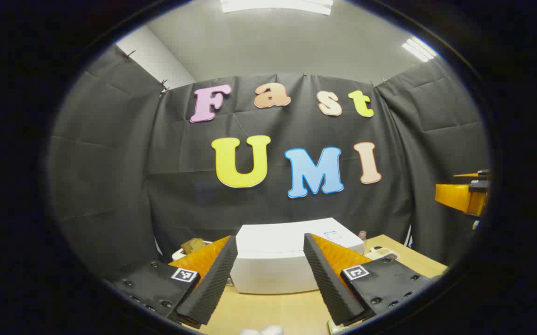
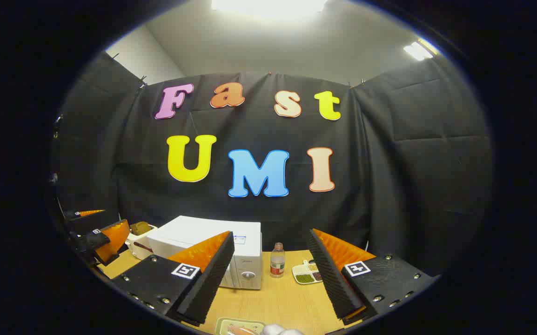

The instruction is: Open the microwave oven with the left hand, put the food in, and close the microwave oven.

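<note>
With both the left gripper (image 1: pixel 271 274) and the right gripper (image 2: pixel 271 274) released and empty, we should bring the left one squarely to the door of the microwave oven (image 1: pixel 291 260), which stands at the table's (image 1: pixel 273 311) back edge.

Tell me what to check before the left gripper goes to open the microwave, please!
1. Left gripper open and empty: ok.
2. Right gripper open and empty: ok.
3. Microwave door shut, standing on the table: ok.
4. Bare table between left gripper and microwave: ok.
5. Bottle and small dish beside the microwave, apart from it: ok.
6. Food ready on the tray near the right gripper: cannot tell, mostly cut off.
</note>
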